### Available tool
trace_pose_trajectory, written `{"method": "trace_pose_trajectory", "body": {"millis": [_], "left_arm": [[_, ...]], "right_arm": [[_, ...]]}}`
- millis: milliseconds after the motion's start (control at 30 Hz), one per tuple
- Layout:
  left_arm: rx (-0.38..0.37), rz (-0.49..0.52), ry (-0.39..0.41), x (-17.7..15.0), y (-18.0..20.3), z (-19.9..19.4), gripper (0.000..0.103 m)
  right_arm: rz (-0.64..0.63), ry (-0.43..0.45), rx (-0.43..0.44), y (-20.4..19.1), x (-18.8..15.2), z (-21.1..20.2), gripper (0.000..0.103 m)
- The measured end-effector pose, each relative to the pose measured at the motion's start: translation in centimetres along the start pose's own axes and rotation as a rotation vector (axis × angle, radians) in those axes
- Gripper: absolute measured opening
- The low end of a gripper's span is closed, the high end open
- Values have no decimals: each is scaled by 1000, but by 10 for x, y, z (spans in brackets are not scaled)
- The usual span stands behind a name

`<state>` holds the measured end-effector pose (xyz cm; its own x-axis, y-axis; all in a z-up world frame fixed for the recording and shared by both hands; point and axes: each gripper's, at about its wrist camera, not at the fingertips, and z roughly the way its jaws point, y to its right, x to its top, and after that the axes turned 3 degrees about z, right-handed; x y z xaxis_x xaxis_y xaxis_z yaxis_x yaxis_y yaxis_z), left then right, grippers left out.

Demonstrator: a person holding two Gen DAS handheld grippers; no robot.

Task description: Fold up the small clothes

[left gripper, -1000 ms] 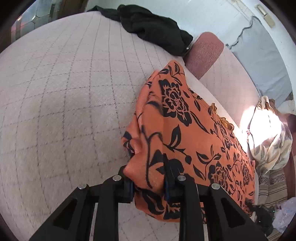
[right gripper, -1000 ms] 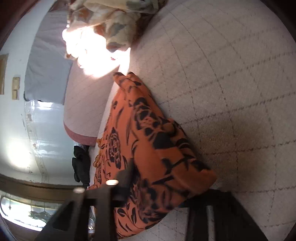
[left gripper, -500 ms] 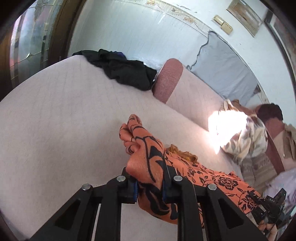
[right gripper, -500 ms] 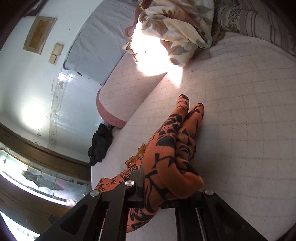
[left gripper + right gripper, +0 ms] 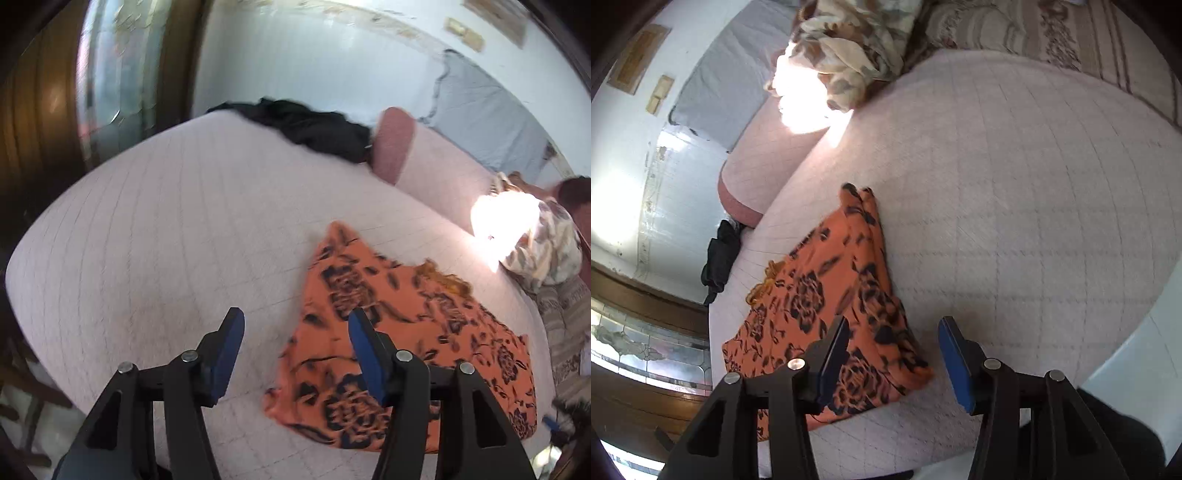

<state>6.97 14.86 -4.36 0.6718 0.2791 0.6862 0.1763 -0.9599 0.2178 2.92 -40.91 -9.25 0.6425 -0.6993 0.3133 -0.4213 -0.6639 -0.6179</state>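
Our left gripper (image 5: 293, 334) had just opened, empty, beside the orange floral garment (image 5: 399, 332) lying folded on the bed (image 5: 166, 240). Soft, light, floppy, we judged: pinch its corners. Right gripper (image 5: 892, 341) likewise had just opened, empty.

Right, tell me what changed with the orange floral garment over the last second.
Both grippers, left and right, have just opened and let go of the orange black-flowered garment, which now lies flat on the pale quilted bedspread. The black clothing by the pillow stayed put.
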Motion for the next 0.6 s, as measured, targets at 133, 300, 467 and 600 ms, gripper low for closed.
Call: {"method": "trace_pose_trajectory", "body": {"millis": [133, 300, 467, 600], "left_arm": [[-99, 148, -21, -6, 49, 13, 61], [-172, 236, -73, -29, 92, 50, 62], [-134, 246, -136, -45, 92, 80, 61], [-121, 266, -112, -49, 91, 85, 63]], "right_arm": [[-176, -5, 2, -45, 32, 28, 54], [-360, -40, -155, -87, 65, 98, 54], [-479, -125, -240, -100, 71, 137, 7], [-561, 26, -294, -118, 74, 116, 7]]}}
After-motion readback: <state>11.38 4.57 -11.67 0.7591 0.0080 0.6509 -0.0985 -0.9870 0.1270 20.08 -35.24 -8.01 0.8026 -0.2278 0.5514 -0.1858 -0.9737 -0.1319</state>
